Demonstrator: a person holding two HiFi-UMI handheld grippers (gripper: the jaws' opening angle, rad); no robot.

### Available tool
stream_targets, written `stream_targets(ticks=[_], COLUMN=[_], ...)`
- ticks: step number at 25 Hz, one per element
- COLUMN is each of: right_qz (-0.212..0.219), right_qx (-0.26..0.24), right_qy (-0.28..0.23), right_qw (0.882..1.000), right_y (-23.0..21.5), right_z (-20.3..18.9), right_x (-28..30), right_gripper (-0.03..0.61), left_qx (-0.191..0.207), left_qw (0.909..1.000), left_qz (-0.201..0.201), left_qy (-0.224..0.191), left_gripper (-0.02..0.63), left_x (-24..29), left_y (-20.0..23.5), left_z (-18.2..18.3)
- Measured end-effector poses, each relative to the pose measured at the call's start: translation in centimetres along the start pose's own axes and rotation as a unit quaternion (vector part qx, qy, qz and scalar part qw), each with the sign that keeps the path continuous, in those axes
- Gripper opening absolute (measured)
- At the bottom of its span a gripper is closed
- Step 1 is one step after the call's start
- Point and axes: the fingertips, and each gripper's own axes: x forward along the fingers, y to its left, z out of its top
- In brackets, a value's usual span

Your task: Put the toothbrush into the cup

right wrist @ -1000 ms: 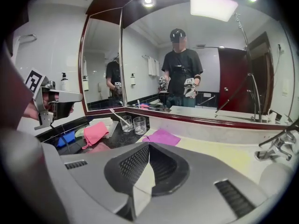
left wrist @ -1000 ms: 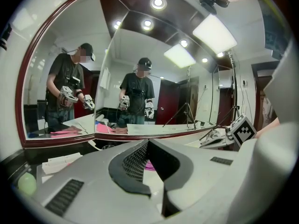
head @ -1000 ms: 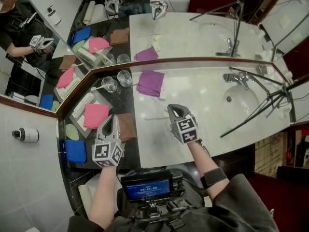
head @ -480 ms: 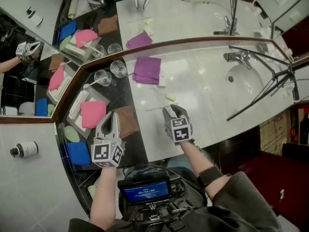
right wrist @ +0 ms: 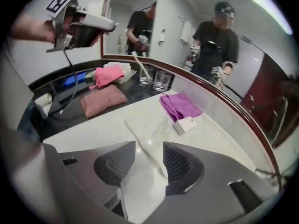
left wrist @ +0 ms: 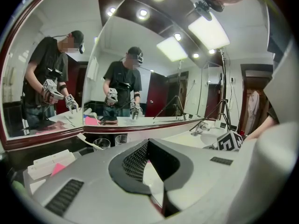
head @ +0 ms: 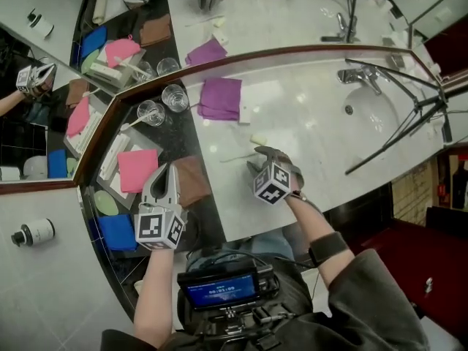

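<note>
White marble counter [head: 314,159] fills the head view, backed by a dark-framed mirror [head: 292,20] from nine to two o'clock. Basin [head: 369,115] with faucet [head: 358,77] at two o'clock, black tripod [head: 409,130] legs across it. Dark counter strip at eight o'clock carries a pink cloth [head: 137,169], a brown cloth [head: 191,181] and a blue cloth [head: 115,229], partly covered by the left gripper [head: 170,170]. Purple cloth [head: 219,97] at twelve o'clock. Left gripper view shows the jaws together with nothing in them, and mostly reflections of the person, whom the head view cuts off at the forearms. Right gripper [head: 257,159] points down at the marble; its own view shows the jaws wide, just been opening, the toothbrush [right wrist: 142,146] lying flat between them, pads clear of it. From the head camera that toothbrush is pale on pale and hard to trace. Two glass cups [head: 162,106] stand at eleven o'clock from it, well apart; one holds a pale stick, too small to identify.
</note>
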Motion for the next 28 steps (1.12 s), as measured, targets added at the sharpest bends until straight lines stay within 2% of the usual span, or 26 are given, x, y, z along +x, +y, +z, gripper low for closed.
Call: stream_targets(ticks=[2,4,8,10,16,17,18,19,28], right_qz=[0.022,0.039,0.068,0.085,0.115,0.114,0.113,0.113,0.098], right_qx=[-0.084,-0.143,-0.21,-0.235,-0.304,-0.314,-0.32,-0.324,-0.328], right_qy=[0.027,0.046,0.077,0.09,0.12,0.121,0.122,0.122,0.109], right_qw=[0.996,0.988,0.972,0.964,0.938,0.935,0.933,0.931,0.933], right_y=[0.2,0.1,0.0,0.1,0.6,0.5,0.4,0.4,0.2], right_z=[-0.6,-1.1,-2.0,-2.4,-3.2,-3.1,-3.1,-3.1,-2.4], right_x=[0.8,1.5,2.9,3.5,5.1,5.3,5.4,5.5,5.0], right_gripper=[0.204,0.204,0.202,0.177,0.158,0.145,0.105,0.06,0.054], left_qx=[-0.002,-0.003,-0.01,-0.014,-0.021,-0.022,-0.023,-0.023,-0.023], left_qw=[1.0,1.0,0.9999,0.9997,0.9992,0.9991,0.9991,0.999,0.9987], left_qz=[0.001,0.004,0.013,0.019,0.032,0.034,0.036,0.038,0.043], left_qy=[0.0,0.001,0.003,0.004,0.004,0.006,0.008,0.009,0.013], left_gripper=[0.0,0.0,0.0,0.0,0.0,0.0,0.0,0.0,0.0], left_x=[-0.1,-0.4,-1.0,-1.3,-1.9,-2.0,-2.0,-2.1,-2.2], left_y=[0.0,0.1,0.4,0.7,1.5,1.6,1.6,1.6,1.7], left_z=[-0.3,-0.6,-1.3,-1.6,-2.3,-2.4,-2.5,-2.6,-3.3])
